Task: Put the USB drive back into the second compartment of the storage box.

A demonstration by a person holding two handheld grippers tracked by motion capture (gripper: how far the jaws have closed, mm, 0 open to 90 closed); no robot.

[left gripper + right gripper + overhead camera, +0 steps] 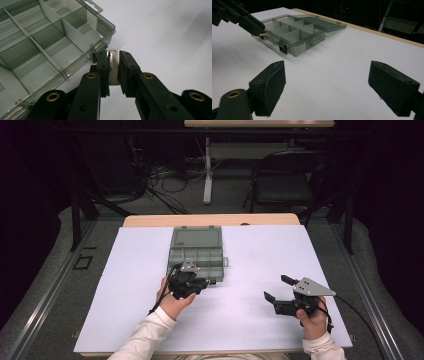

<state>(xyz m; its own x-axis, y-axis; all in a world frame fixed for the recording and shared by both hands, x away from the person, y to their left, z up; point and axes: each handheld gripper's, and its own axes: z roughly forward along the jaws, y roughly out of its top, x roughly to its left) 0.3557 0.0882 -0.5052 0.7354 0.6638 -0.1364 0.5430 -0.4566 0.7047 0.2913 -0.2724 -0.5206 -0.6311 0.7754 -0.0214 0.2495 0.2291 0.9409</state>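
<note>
Beside the open compartment box point(50, 47) at mid-table, your left gripper point(113, 67) pinching a small metal plate point(114, 68) at the box's near corner, your right gripper point(327, 87) spread wide, well apart.

readable text: none | label: small white sticker on front wall of the compartment box point(300, 47) | print: too small to read

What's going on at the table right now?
A person works at a white table with a gripper in each hand. The left gripper is shut on a small metal plate, held just off the corner of an open, grey compartment box whose lid lies folded back. The compartments in sight look empty. The right gripper hangs open above bare table, holding nothing, well to the side of the box.
</note>
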